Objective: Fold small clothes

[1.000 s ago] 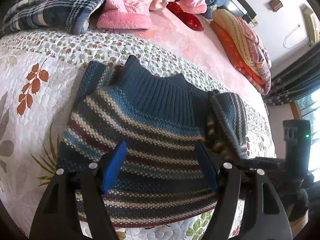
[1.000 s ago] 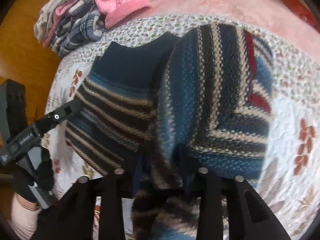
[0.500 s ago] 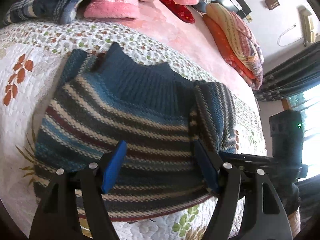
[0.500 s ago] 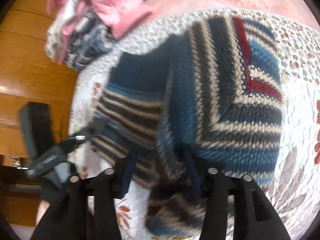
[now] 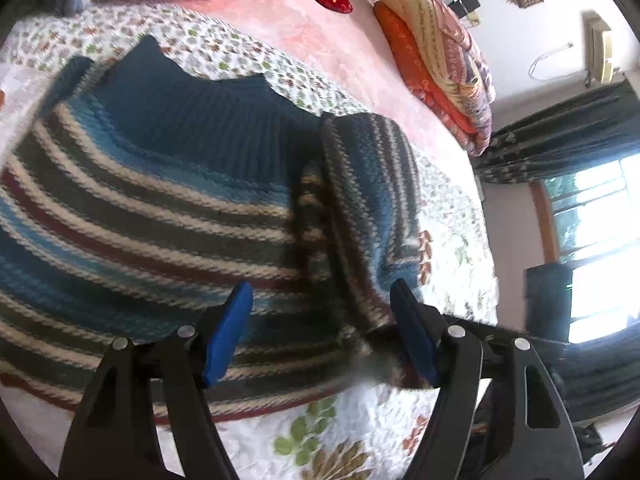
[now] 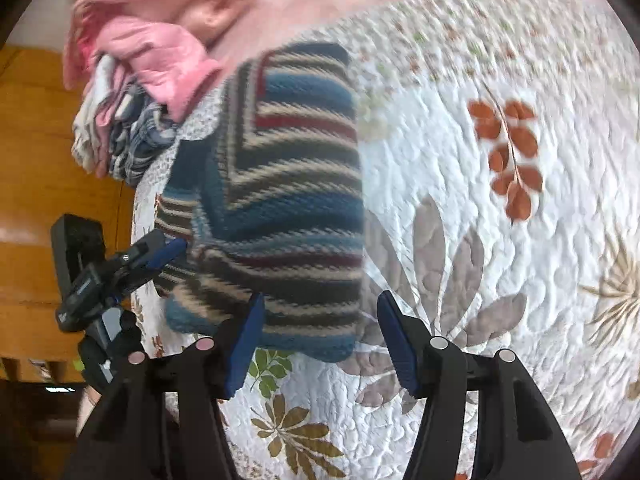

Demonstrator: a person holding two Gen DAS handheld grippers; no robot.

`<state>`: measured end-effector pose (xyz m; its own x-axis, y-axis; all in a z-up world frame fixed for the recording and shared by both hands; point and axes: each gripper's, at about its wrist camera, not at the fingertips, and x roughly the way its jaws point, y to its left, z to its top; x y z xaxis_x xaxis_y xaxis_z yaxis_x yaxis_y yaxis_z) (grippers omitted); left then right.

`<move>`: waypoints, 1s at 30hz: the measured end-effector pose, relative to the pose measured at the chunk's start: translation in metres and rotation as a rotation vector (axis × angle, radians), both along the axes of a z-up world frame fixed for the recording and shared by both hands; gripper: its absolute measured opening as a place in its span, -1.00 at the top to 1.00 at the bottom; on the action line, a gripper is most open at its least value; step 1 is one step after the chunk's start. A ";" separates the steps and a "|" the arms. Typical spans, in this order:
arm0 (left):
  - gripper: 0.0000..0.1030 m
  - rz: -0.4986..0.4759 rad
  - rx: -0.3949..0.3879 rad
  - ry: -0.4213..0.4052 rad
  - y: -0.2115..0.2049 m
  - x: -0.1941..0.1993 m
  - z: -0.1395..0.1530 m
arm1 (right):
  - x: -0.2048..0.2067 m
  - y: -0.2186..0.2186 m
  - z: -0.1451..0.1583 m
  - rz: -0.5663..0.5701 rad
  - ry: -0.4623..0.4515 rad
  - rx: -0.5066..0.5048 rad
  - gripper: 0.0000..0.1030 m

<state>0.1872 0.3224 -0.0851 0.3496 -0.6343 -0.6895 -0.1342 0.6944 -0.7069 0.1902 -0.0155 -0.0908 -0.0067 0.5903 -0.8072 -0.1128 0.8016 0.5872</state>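
Striped knit sweater (image 5: 168,216) is spread on the floral quilt (image 6: 480,240); both the left gripper (image 5: 320,332) and the right gripper (image 6: 320,336) are held agape, empty.

Your left camera sits low and close over the striped sweater (image 5: 168,208), facing up the bed (image 5: 328,52) toward the window (image 5: 592,240). Your right camera looks down from nearby, facing the wooden wall (image 6: 36,168). Both share the sweater and the quilt (image 6: 460,160).
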 end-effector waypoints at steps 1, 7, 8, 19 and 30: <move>-0.37 0.001 -0.015 0.004 -0.005 0.002 -0.002 | 0.003 -0.001 -0.002 0.003 -0.001 0.005 -0.15; -0.34 0.015 -0.036 0.049 -0.028 0.020 -0.017 | 0.009 0.004 -0.004 0.050 -0.048 -0.054 -0.15; -0.34 0.017 -0.039 0.049 -0.032 0.023 -0.018 | 0.010 0.004 -0.005 0.050 -0.043 -0.053 -0.15; 0.59 0.014 0.040 0.065 -0.060 0.051 -0.018 | 0.022 -0.016 -0.005 -0.035 -0.035 -0.018 -0.15; 0.69 0.045 0.094 -0.114 -0.046 0.041 0.043 | 0.024 -0.027 -0.006 -0.061 -0.035 -0.021 -0.15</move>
<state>0.2283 0.2767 -0.0417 0.4553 -0.5510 -0.6993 -0.0894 0.7532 -0.6516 0.2145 -0.0424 -0.0964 0.0567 0.5719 -0.8183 -0.0834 0.8195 0.5670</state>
